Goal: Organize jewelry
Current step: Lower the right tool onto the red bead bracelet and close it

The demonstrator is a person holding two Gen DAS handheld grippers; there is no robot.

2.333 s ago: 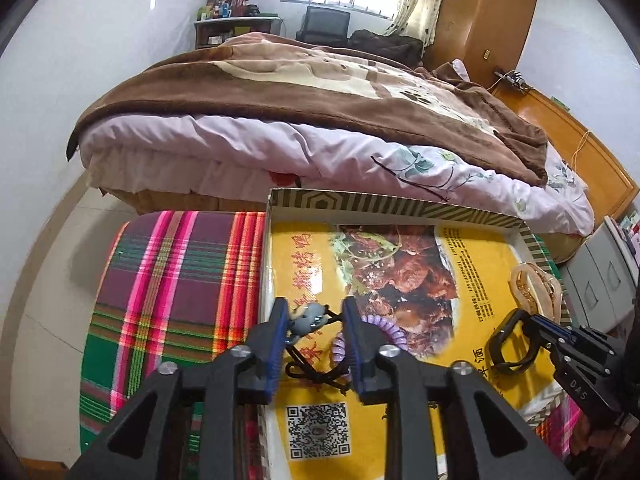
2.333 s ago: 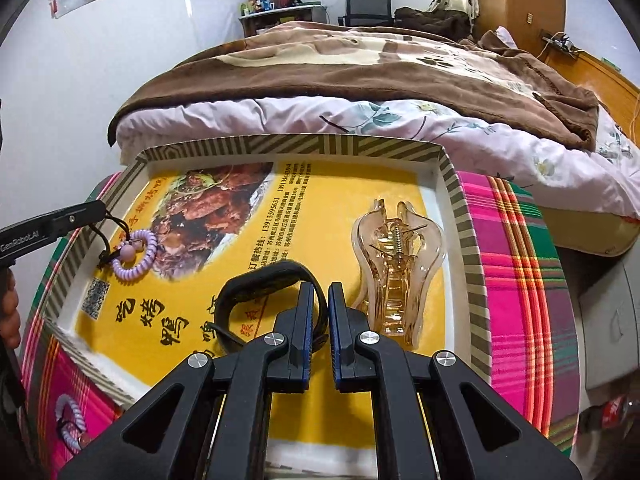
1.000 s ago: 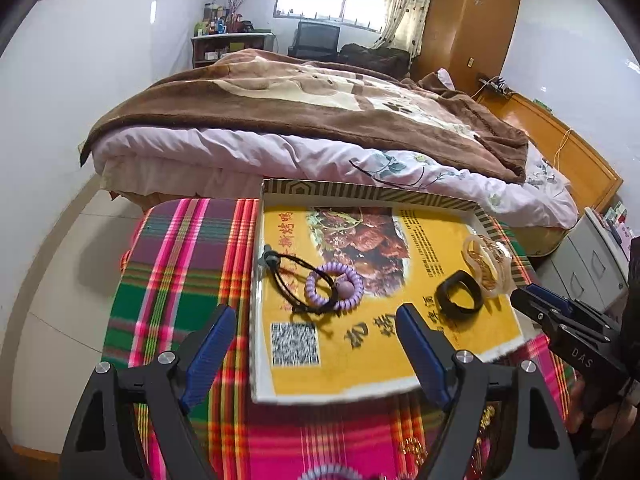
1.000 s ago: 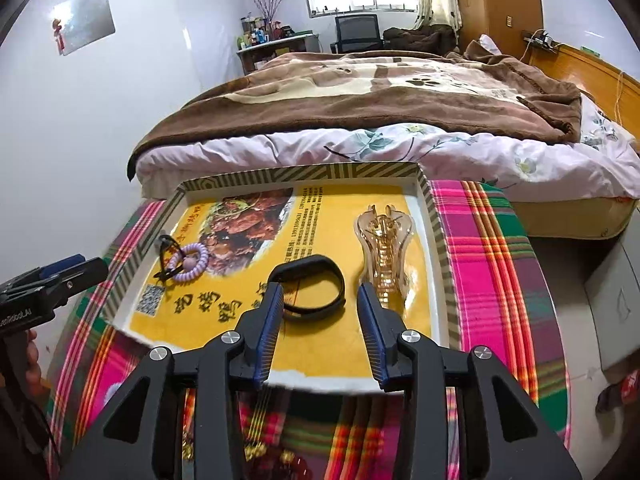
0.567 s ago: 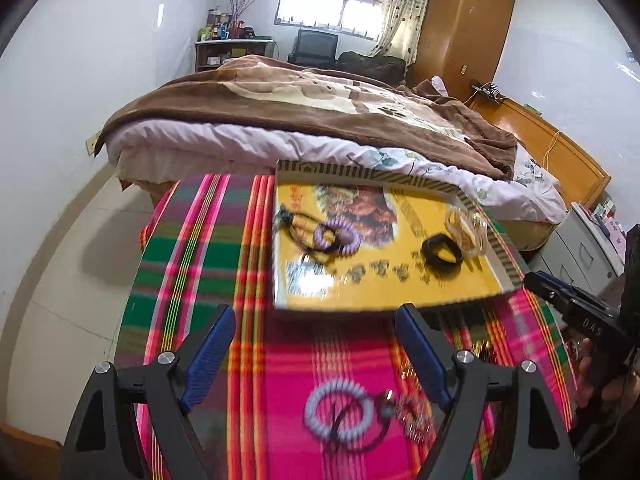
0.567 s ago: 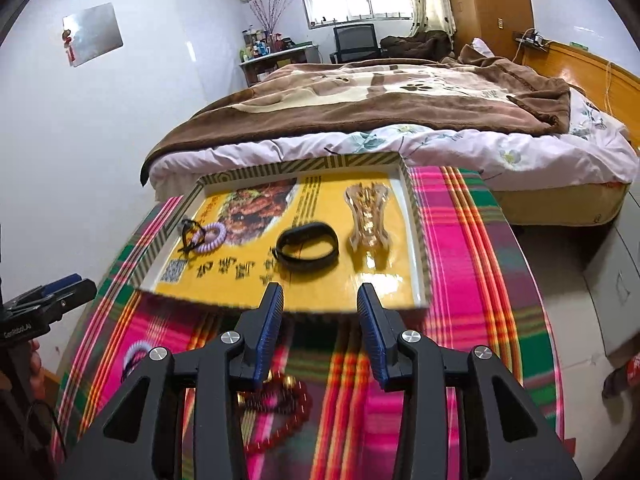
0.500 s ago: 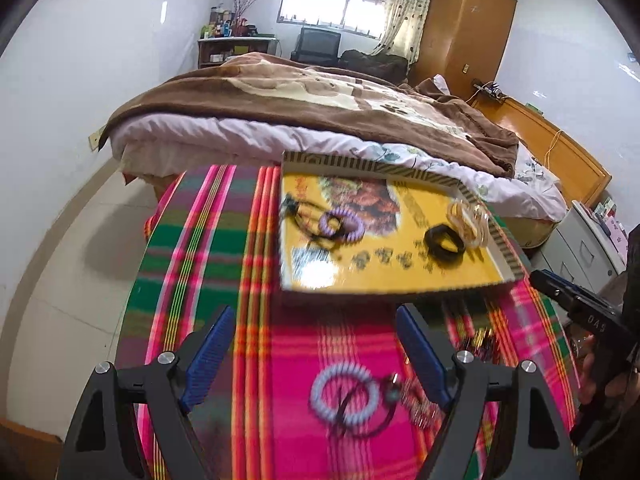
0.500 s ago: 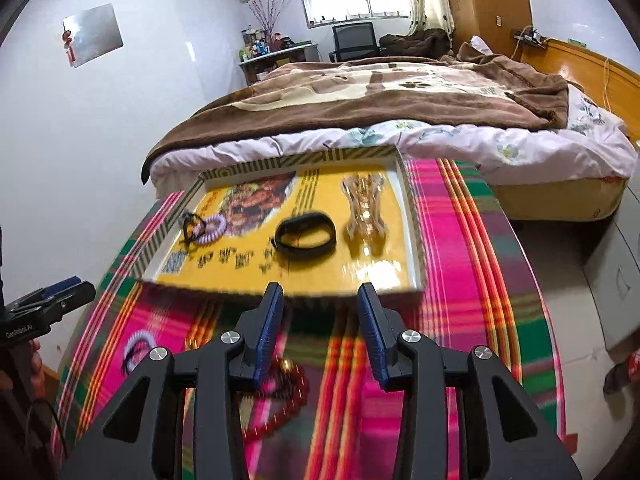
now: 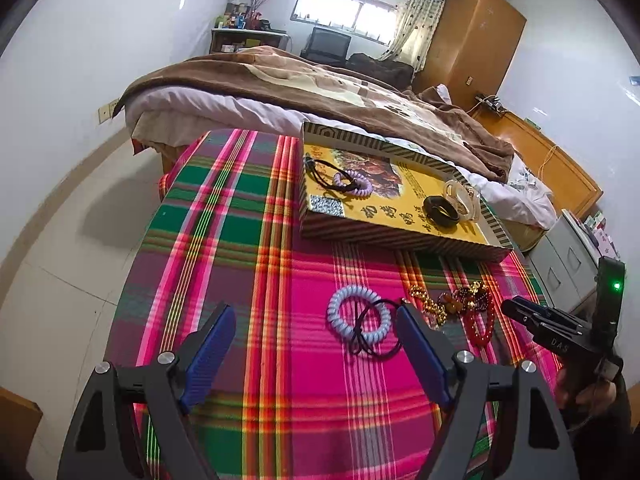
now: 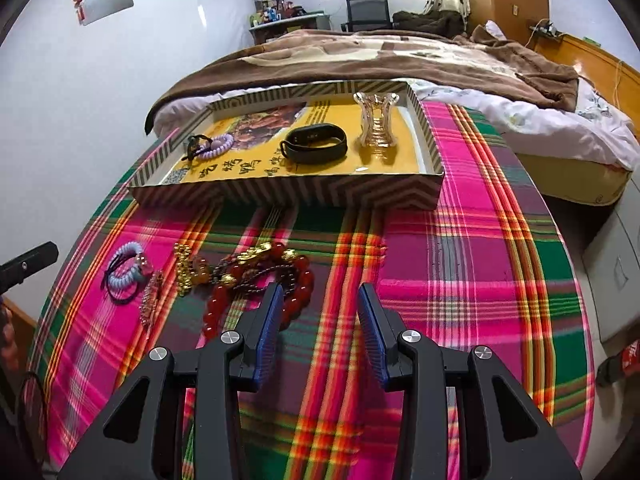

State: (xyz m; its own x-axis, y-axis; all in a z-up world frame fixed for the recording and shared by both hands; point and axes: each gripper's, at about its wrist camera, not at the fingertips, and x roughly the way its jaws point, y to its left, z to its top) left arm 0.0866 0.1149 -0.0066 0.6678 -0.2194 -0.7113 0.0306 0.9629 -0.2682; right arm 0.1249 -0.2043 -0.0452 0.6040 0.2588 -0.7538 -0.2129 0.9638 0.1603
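Jewelry sits ahead of my grippers: red bead bracelet [image 10: 256, 292] touching my right gripper [image 10: 318, 330]'s left finger, pale coil hair tie [image 9: 359, 315] just inside my left gripper [image 9: 316, 344]'s right finger. Both grippers released, empty. Tray [image 10: 288, 194] lies beyond.

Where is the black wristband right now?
The black wristband lies in the yellow tray, between the purple coil hair tie and the clear hair claw.

"DAS" – right tongs [image 9: 558, 342] (white lettering)
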